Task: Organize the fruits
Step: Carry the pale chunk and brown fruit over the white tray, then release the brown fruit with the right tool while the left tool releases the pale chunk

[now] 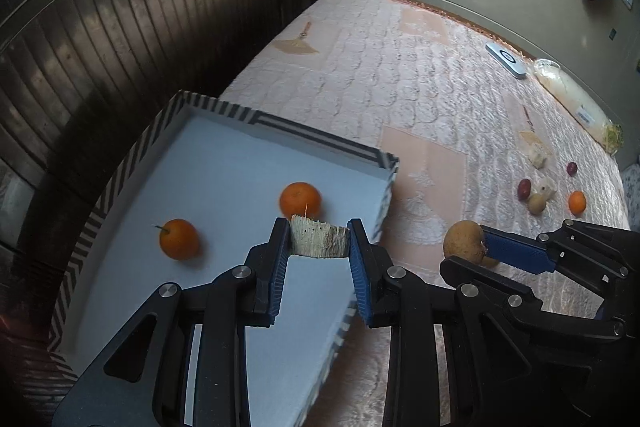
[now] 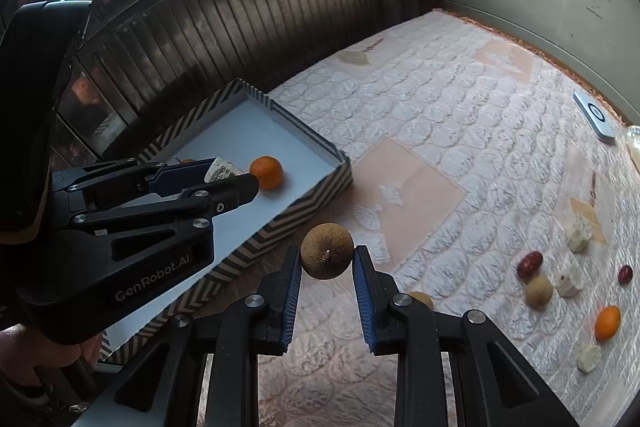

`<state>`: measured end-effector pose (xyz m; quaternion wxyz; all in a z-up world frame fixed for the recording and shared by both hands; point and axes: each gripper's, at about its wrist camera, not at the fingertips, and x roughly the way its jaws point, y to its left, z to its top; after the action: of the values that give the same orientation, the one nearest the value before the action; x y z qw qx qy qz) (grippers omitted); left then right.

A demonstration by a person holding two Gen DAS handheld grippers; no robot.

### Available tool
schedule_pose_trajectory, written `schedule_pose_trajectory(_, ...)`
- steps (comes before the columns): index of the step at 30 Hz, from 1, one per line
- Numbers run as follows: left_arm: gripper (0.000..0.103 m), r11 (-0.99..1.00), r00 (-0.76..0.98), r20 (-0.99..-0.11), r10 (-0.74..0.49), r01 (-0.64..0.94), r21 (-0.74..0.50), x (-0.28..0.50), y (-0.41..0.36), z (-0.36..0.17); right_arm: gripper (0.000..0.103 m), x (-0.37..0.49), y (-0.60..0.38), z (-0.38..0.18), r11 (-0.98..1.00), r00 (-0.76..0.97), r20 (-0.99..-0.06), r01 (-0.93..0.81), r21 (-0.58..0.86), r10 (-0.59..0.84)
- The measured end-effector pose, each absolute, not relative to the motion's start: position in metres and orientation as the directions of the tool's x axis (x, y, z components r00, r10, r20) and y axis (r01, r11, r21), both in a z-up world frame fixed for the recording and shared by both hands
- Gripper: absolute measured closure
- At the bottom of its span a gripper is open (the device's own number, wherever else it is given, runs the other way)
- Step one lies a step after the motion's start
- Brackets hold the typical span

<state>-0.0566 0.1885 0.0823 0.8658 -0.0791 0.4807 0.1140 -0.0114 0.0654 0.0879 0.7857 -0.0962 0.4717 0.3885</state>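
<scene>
The left gripper is clamped on a pale, porous, cream-coloured chunk, pinched at both ends between its blue-padded fingers, and it hangs over the shallow rectangular tray with a white floor and black-and-beige chevron rim. Two round orange citrus fruits lie on the tray floor: one with a short stem toward the left, the other just beyond the held chunk. The right gripper is closed on a round, brown, rough-skinned fruit, gripped at its sides, and it sits above the pink-and-white quilted bed cover, just off the tray's near long edge. From the right wrist view the left gripper reaches in from the left over the tray. Well apart from the tray, on the right of the cover, lie the loose pieces: two dark red oval fruits, a small tan round fruit, another orange citrus, and three pale chunks. A flat white device rests near the wall.
</scene>
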Motion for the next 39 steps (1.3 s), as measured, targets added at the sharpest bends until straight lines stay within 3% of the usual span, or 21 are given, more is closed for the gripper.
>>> schedule_pose_trajectory(8, 0.075, 0.909, 0.454, -0.874, 0.174, -0.414, -0.035, -0.086, 0.247, 0.066, 0.078, -0.013, 0.133, 0.08, 0.583, 0.182, -0.828, -0.787, 0.201, 0.531)
schedule_pose_trajectory(15, 0.075, 0.865, 0.371, -0.919, 0.135, -0.496, -0.073, -0.098, 0.276, 0.043, 0.078, -0.017, 0.176, 0.06, 0.521, 0.114, -0.86, -0.832, 0.191, 0.498)
schedule_pose_trajectory(33, 0.075, 0.839, 0.342, -0.934, 0.103, -0.535, -0.103, -0.103, 0.291, 0.036, 0.078, -0.011, 0.216, 0.034, 0.476, 0.061, -0.899, -0.863, 0.171, 0.434)
schedule_pose_trajectory(38, 0.071, 0.836, 0.336, -0.936, 0.104, -0.54, -0.101, -0.099, 0.29, 0.037, 0.077, -0.011, 0.214, 0.035, 0.476, 0.058, -0.888, -0.859, 0.188, 0.456)
schedule_pose_trajectory(39, 0.066, 0.836, 0.339, -0.934, 0.11, -0.54, -0.097, -0.098, 0.29, 0.038, 0.077, -0.012, 0.211, 0.037, 0.476, 0.058, -0.884, -0.858, 0.194, 0.464)
